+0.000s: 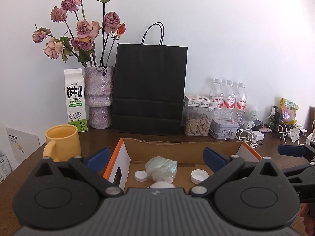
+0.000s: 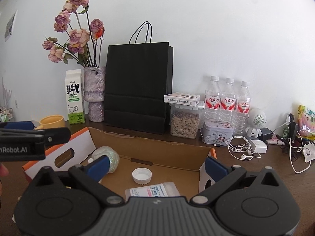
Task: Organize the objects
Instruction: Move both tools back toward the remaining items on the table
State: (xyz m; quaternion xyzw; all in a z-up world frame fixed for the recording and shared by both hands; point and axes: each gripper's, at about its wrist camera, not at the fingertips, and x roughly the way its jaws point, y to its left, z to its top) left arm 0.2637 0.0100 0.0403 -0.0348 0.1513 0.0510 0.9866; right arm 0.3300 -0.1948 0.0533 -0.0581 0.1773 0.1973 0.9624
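mesh ball (image 1: pixel 161 167) between spread left fingers (image 1: pixel 98 155) (untouched)

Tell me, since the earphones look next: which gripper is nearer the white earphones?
Right. The right gripper hovers over the box's right half, near the white earphones; the left gripper hovers farther left.

an open cardboard box (image 1: pixel 220 147) with orange-edged white flaps sits on a dark wooden table, its brown floor holding a crumpled, iridescent pale-green wad (image 1: pixel 161 167) near the left side. just left of the wad lies a small white bottle cap (image 1: pixel 140 175); a larger ribbed white cap (image 2: pixel 141 175) rests open side up mid-floor. a clear packet with pink-and-blue print (image 2: pixel 152 191) lies flat at the near edge.
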